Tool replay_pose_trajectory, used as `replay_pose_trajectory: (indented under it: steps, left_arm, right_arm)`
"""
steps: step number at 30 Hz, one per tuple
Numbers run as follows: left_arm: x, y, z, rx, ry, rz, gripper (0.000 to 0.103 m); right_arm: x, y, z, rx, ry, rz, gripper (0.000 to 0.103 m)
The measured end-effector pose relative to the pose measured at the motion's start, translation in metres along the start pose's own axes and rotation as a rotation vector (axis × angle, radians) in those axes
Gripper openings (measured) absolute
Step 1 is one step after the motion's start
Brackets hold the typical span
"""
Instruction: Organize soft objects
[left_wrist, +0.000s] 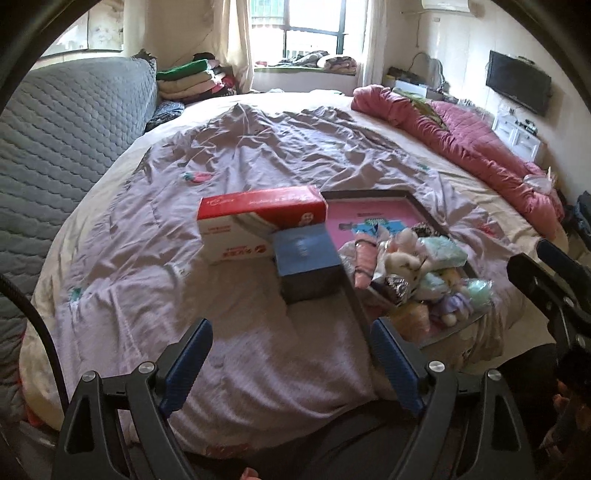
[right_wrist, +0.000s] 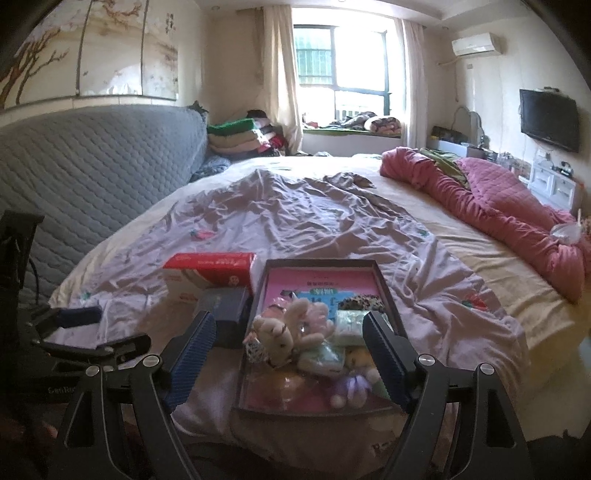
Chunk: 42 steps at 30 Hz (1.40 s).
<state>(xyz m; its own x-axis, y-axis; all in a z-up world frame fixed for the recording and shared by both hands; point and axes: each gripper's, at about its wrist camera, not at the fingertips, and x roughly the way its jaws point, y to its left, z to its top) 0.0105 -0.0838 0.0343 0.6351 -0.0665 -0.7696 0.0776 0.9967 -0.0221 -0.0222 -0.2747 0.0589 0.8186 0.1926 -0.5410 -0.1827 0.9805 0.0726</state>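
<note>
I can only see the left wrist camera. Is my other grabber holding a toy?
Observer: No. The right gripper is open and empty, aimed at the tray.
Operator: Which toy is right in front of it?
Observer: A beige teddy, face toward that camera, between the fingers in its view.
Operator: What's on the wall over the headboard?
Observer: Panels painted with blossoming branches.

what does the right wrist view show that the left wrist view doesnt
Only the right wrist view shows the blossom wall panels, the whole air conditioner and the left gripper from the side. Only the left wrist view shows the small box's blue top. Both show the red and white box, the tray of plush toys, the pink quilt.
</note>
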Motion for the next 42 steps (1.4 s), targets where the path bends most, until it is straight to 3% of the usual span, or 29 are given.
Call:
replay_pose_trajectory:
  steps: [12, 21, 42]
  left_arm:
    - [-0.018, -0.001, -0.018, -0.037, 0.001, -0.001, 0.087]
    - [-0.019, -0.003, -0.028, -0.063, 0.023, 0.011, 0.087]
    - [-0.015, -0.022, -0.036, -0.017, 0.037, 0.005, 0.087]
  right_arm:
    - [-0.014, 0.014, -0.021, -0.028, 0.025, 0.025, 0.083]
    - [-0.021, 0.005, -0.033, 0.028, 0.028, 0.017, 0.083]
    - [-0.010, -0.002, -0.046, 0.071, 0.089, 0.005, 0.083]
